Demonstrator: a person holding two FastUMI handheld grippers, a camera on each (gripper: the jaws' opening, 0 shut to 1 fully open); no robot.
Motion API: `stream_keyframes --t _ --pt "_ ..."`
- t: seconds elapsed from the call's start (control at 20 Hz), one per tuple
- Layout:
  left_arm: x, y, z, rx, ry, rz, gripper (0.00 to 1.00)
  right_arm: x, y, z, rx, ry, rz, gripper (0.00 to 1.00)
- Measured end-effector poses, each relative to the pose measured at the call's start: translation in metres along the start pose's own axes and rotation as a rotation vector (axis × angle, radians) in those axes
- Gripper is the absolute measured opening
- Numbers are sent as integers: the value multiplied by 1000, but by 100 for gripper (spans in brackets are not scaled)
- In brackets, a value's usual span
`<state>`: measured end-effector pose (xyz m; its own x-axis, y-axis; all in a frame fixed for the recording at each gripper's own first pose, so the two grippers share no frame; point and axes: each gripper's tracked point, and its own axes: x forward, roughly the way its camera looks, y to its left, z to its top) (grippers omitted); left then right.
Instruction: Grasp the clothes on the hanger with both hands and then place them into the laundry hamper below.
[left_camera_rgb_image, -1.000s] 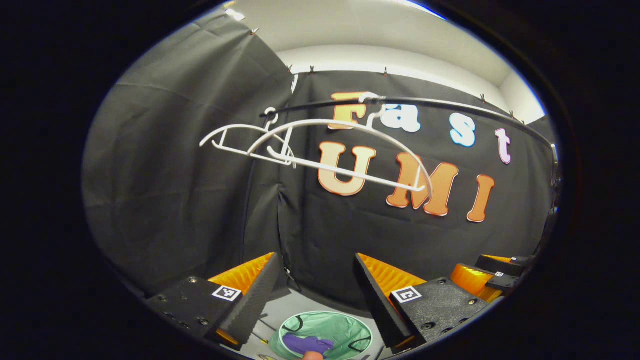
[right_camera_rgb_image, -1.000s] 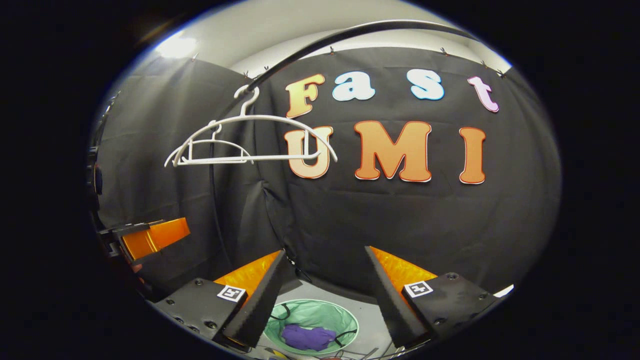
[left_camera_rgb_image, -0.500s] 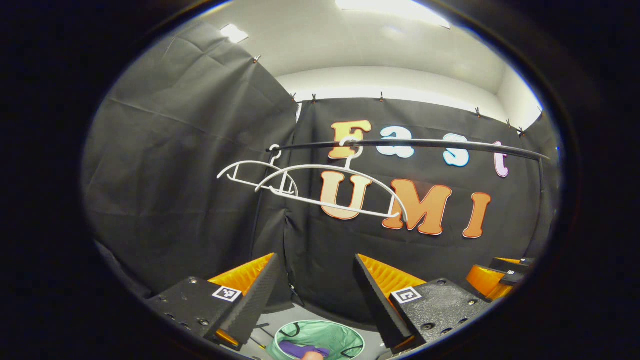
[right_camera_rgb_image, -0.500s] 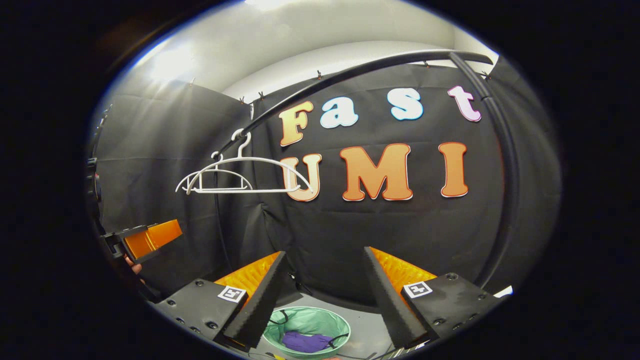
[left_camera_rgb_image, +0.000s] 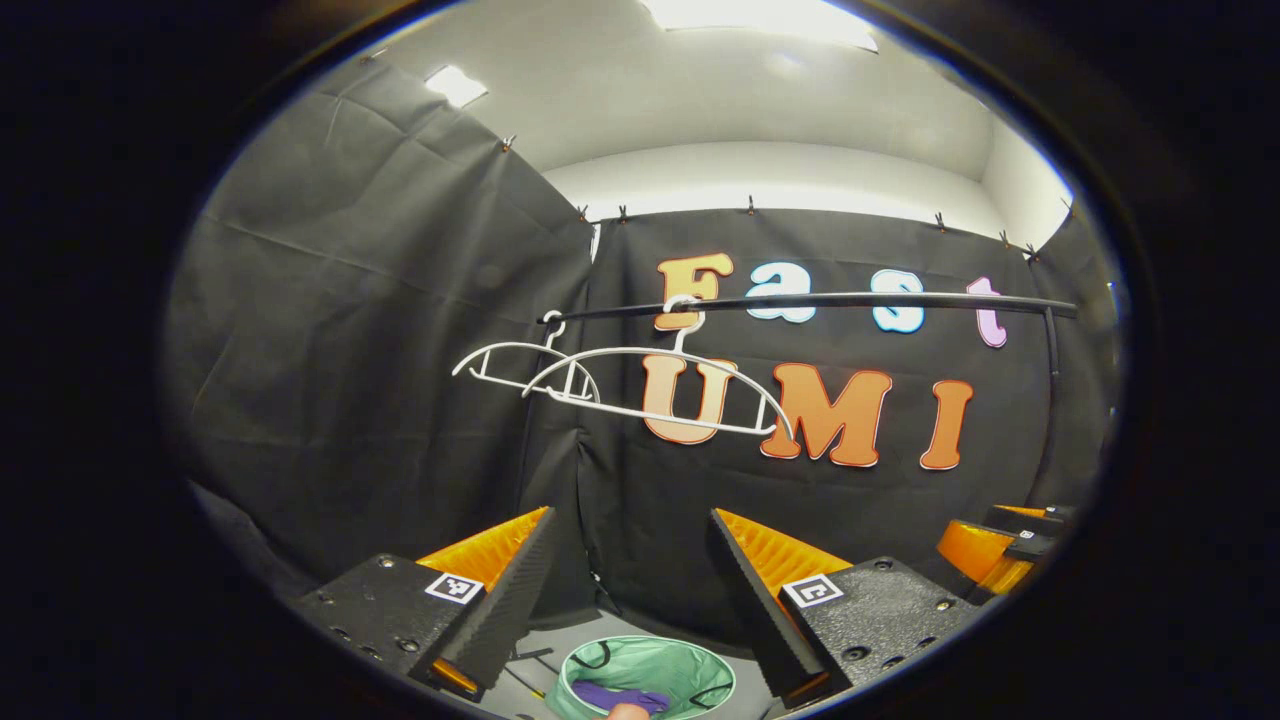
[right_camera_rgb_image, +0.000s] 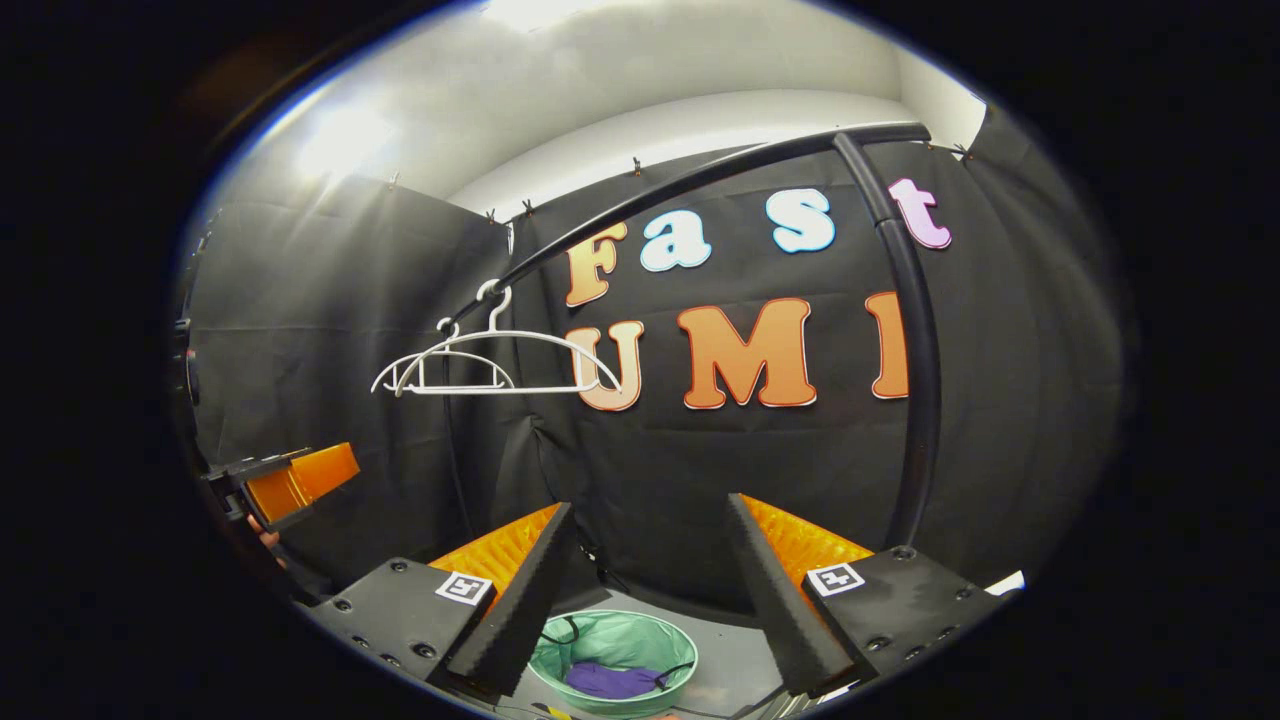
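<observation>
Purple clothes (right_camera_rgb_image: 610, 680) already in hamper (right_camera_rgb_image: 545, 660); hangers (left_camera_rgb_image: 640, 385) bare on rail (left_camera_rgb_image: 820, 300). Both grippers (left_camera_rgb_image: 620, 580) (right_camera_rgb_image: 645, 570) spread wide, holding nothing. Apparently finished.

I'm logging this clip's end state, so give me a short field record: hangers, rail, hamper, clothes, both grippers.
hangers: two white hangers, bare, hooked on the rail
rail: black bar across the cloth wall
hamper: green hamper on the floor below
clothes: purple garment lying inside the hamper
left gripper: open, holding nothing
right gripper: open, holding nothing
task state: looks done
</observation>
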<state>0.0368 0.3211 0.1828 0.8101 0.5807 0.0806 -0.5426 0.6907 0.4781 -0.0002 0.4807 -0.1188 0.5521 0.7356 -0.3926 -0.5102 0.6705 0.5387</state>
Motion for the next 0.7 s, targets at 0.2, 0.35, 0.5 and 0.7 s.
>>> stream_keyframes --t 0.2,0.35,0.5,0.7 --pt "-5 1 12 1 -37 4 89 -8 2 5 10 -14 2 92" --pt "-7 -2 21 -4 -69 -17 89 -11 -1 10 5 -33 -10 92" --pt "-6 -1 23 7 -74 -18 89 -11 4 11 -1 -31 -7 92" --pt "-10 3 28 15 -93 -18 89 -10 9 11 -11 -26 -4 92"
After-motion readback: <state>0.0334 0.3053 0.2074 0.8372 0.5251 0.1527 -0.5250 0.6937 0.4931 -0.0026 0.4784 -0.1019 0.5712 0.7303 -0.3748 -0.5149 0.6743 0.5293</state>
